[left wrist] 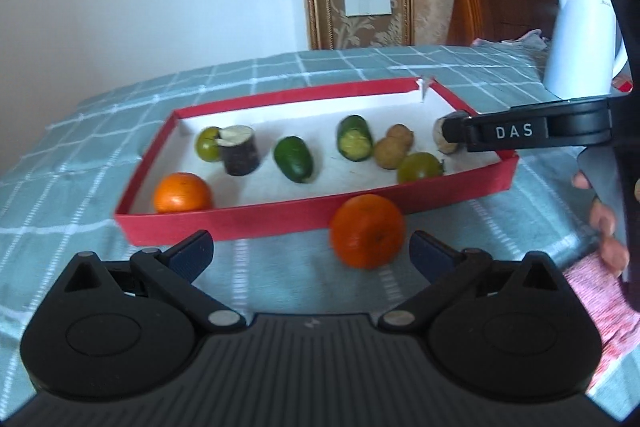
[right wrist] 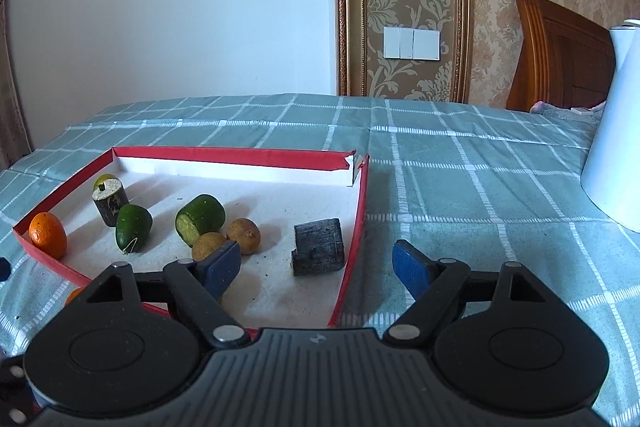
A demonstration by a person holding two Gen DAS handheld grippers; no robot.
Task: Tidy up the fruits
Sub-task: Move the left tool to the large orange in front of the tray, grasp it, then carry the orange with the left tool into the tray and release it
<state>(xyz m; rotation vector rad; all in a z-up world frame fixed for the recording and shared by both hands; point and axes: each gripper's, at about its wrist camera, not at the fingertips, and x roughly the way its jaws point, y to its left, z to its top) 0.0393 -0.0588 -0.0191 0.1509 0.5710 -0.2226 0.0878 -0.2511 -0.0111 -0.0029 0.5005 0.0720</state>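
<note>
A red tray (left wrist: 280, 217) with a white floor lies on the checked cloth. It holds an orange (left wrist: 182, 193), green fruits, two brown longans (left wrist: 394, 147) and dark cane pieces. A second orange (left wrist: 367, 231) sits on the cloth outside the tray's front wall, just ahead of my open left gripper (left wrist: 312, 251) and a little to its right. My right gripper (right wrist: 316, 263) stands open astride the tray's right wall (right wrist: 354, 255). A dark cane piece (right wrist: 318, 247) lies on the tray floor between its fingers, untouched by the pads.
A white kettle (left wrist: 580, 39) stands right of the tray on the cloth. A person's hand (left wrist: 604, 223) holds the right gripper's handle at the right edge. A pink patterned cloth (left wrist: 600, 303) lies below it. Wooden headboard and wall stand behind.
</note>
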